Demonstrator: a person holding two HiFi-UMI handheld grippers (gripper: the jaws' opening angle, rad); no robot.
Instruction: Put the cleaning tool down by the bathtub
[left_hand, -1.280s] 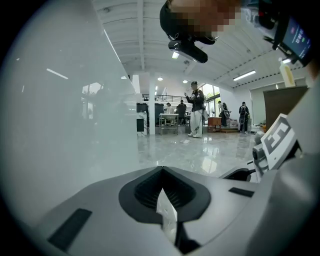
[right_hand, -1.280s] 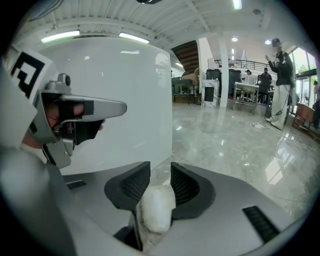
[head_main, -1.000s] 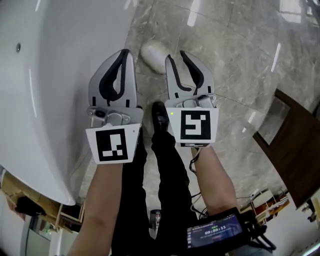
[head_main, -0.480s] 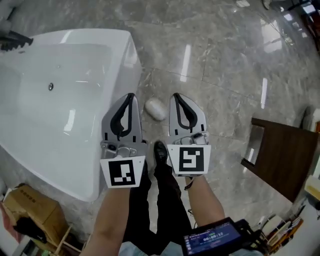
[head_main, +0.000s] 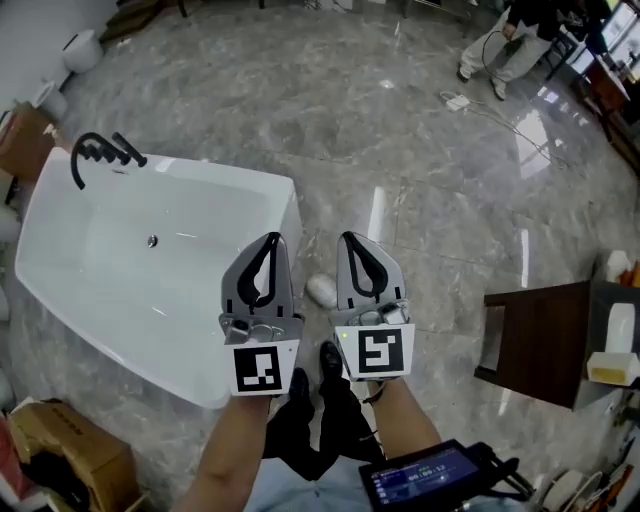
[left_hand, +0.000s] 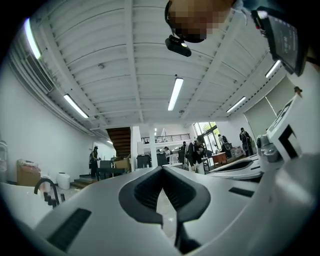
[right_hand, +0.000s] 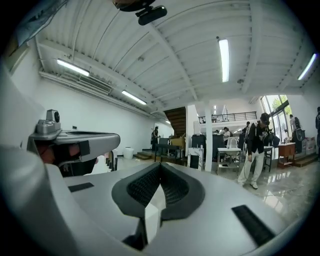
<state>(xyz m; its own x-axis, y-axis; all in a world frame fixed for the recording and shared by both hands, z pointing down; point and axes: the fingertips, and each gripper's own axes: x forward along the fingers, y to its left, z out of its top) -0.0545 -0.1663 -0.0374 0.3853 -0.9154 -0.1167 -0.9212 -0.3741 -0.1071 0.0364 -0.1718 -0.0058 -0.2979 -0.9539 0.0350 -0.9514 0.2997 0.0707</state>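
Where the cleaning tool (head_main: 321, 290) lies, the bathtub (head_main: 130, 290) is just beside.

Bathtub (head_main: 150, 270) left, faucet (head_main: 100, 152) on far rim. Cleaning tool (head_main: 322, 291) on floor (head_main: 400, 150), just beside tub's right side. Desk (head_main: 545, 340) right.

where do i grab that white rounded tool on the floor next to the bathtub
Probably across its narrower width, coming straight down from above: the white rounded tool lies flat on the floor, and the bathtub wall stands close beside it, so a sideways approach looks cramped.
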